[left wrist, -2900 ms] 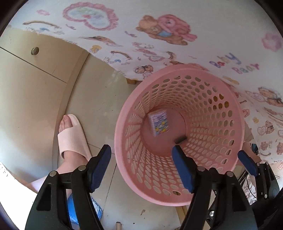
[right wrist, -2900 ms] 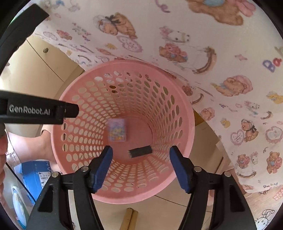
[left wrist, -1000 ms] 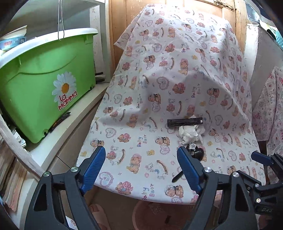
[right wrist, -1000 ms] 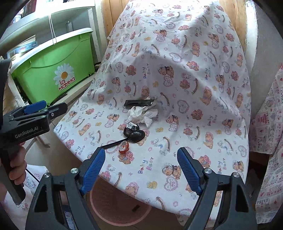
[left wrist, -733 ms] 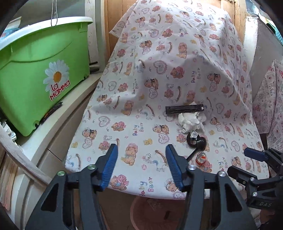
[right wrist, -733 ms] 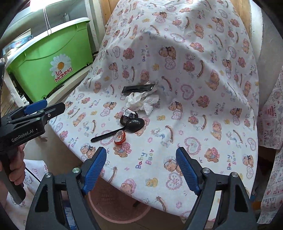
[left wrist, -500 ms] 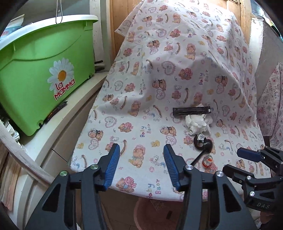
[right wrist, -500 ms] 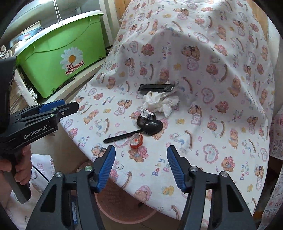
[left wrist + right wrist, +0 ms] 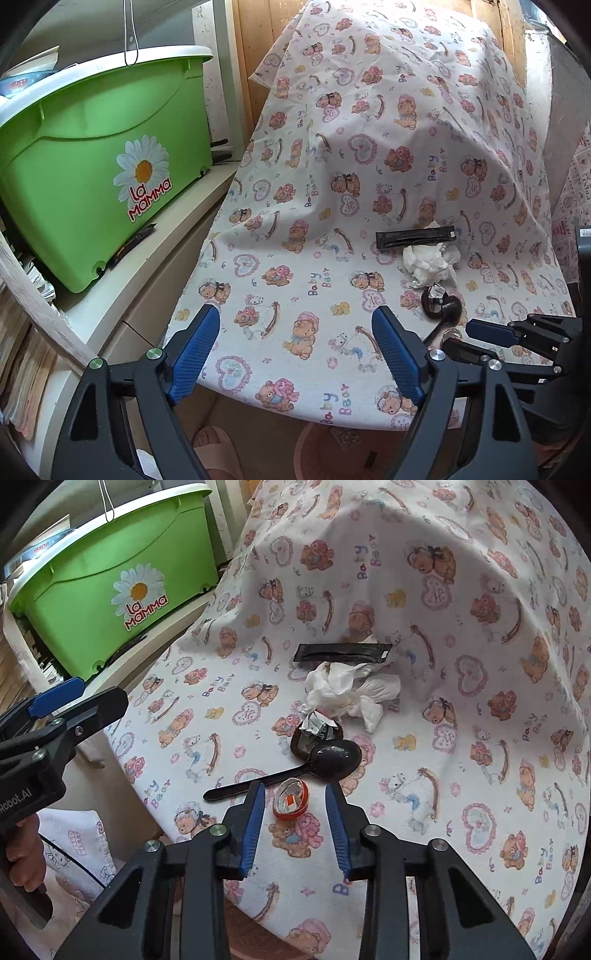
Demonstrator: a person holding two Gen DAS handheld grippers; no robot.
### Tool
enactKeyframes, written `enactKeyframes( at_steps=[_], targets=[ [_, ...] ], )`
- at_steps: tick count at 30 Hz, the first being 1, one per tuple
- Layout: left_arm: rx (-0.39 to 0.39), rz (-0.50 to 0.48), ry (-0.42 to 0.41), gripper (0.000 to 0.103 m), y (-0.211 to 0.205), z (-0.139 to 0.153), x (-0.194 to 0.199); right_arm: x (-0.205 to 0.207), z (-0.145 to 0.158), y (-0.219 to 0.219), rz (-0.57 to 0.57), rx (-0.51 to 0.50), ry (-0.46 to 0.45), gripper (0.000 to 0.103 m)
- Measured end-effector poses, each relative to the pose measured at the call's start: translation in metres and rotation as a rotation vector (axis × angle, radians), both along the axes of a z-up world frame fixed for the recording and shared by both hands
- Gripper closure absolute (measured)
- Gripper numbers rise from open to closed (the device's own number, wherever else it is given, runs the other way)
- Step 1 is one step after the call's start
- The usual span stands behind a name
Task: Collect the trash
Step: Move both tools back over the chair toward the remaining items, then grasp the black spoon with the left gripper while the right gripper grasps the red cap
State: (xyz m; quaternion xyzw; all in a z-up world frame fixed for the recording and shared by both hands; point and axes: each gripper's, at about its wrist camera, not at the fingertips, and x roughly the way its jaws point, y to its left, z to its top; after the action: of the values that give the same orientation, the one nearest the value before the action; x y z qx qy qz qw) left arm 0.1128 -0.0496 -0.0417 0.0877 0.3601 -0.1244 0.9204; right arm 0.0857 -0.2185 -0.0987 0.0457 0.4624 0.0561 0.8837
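On the teddy-print cloth [image 9: 461, 738] lie a black sachet [image 9: 341, 651], a crumpled white tissue [image 9: 347, 692], a foil wrapper [image 9: 314, 731], a black plastic spoon [image 9: 325, 758] and a small orange capsule [image 9: 290, 799]. My right gripper [image 9: 293, 790] hovers over the capsule, its jaws closing on either side with a gap still showing at each pad. My left gripper [image 9: 295, 317] hangs over bare cloth near the table's front edge, jaws opening wide and nothing between them. The same sachet [image 9: 413, 238] and tissue [image 9: 428, 264] show in the left wrist view.
A green lidded box [image 9: 92, 166] stands on a white shelf at the left. Below the table's front edge sits the pink basket [image 9: 332, 443], beside a foot in a pink slipper [image 9: 214, 439]. A hand [image 9: 22, 853] holds the left gripper's handle.
Both grippers left the basket and now face the table. The right one came down close over the orange capsule and its jaws narrowed. The left one's jaws narrowed, then widened again.
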Motion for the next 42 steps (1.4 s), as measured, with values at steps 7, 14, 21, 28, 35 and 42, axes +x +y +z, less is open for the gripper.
enactKeyframes(
  at_steps=[7, 14, 21, 28, 35, 42],
  targets=[
    [-0.044, 0.034, 0.046, 0.022, 0.005, -0.005, 0.009, 0.009, -0.009, -0.003, -0.037, 0.010, 0.020, 0.082],
    [-0.014, -0.057, 0.130, 0.048, -0.014, -0.017, 0.011, 0.000, 0.010, -0.014, -0.052, 0.063, -0.028, 0.096],
    [0.036, -0.208, 0.185, 0.046, -0.059, -0.035, 0.000, -0.012, 0.038, -0.055, -0.148, 0.068, -0.059, 0.096],
    [0.133, -0.322, 0.182, 0.021, -0.109, -0.057, -0.006, -0.014, 0.040, -0.081, -0.223, 0.078, -0.059, 0.096],
    [0.068, -0.321, 0.226, 0.052, -0.115, -0.066, 0.008, -0.015, 0.041, -0.088, -0.237, 0.100, -0.056, 0.096],
    [0.024, -0.376, 0.263, 0.098, -0.116, -0.059, 0.007, -0.017, 0.042, -0.087, -0.234, 0.101, -0.055, 0.096]
  ],
)
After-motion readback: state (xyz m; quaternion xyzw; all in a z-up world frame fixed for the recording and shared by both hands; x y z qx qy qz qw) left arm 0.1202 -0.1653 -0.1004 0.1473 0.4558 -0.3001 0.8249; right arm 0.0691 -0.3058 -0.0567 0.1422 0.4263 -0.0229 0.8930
